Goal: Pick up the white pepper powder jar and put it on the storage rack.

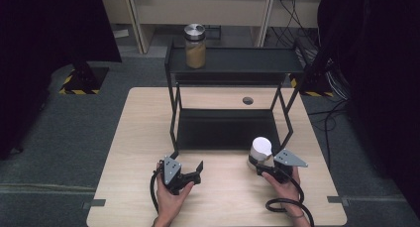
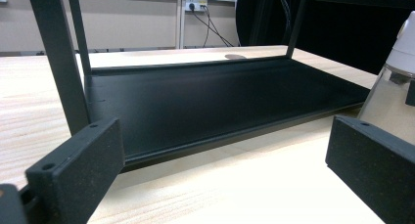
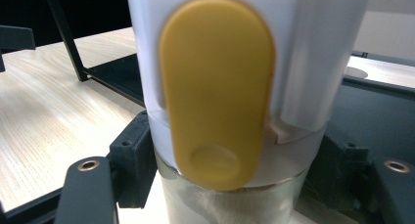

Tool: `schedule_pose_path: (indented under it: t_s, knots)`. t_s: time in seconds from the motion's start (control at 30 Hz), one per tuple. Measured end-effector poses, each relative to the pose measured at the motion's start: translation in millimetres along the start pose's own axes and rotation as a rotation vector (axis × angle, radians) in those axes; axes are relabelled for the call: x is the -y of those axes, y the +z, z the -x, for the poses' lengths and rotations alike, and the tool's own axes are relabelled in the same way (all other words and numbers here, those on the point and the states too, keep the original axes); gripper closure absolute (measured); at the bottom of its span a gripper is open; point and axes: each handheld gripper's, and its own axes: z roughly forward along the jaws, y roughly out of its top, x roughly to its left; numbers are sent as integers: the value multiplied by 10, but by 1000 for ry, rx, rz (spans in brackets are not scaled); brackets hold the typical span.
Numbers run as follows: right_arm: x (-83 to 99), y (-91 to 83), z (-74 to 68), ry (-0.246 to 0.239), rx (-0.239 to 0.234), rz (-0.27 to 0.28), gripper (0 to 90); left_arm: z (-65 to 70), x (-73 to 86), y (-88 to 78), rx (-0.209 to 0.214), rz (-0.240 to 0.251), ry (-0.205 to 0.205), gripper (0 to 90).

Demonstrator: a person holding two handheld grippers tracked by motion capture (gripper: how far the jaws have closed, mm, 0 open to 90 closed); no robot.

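Right claw (image 1: 261, 163) is clamped on the clear glass jar with the white lid and yellow flip tab (image 1: 259, 150), its two black jaws pressing the jar's sides just below the lid. Seen from the right gripper view, the jar (image 3: 230, 111) stands upright between the jaws, its yellow tab facing the camera and its glass body reaching down out of the picture. From above, the jar stands on the pale wooden surface (image 1: 124, 152), just in front of the right front corner of the black metal two-tier shelf rack (image 1: 233, 63), near the rack's lower tray. The person's right hand (image 1: 285, 185) holds the gripper from behind, and a black cable loops away from it over the surface.

Left claw (image 1: 188, 165) has its jaws well apart, with nothing between them. It hovers over the surface in front of the rack, to the left of the jar and apart from it, held by the person's left hand (image 1: 171, 199). In the left gripper view, the jaws frame the rack's bare lower tray (image 2: 220, 101), and the jar's side shows at the right edge.

On the rack's top shelf, toward its left end, stands a second glass jar with a metal lid and tan contents (image 1: 195, 45).
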Motion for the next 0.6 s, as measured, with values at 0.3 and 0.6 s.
schedule_pose_path:
  t_s: [0.3, 0.6]
  knots:
    - [-106, -8, -70, -12, -17, 33, 308, 2, 0, -1, 2, 0, 6, 1]
    - [-293, -73, -147, 6, 42, 124, 307, 2, 1, -2, 1, 0, 4, 1]
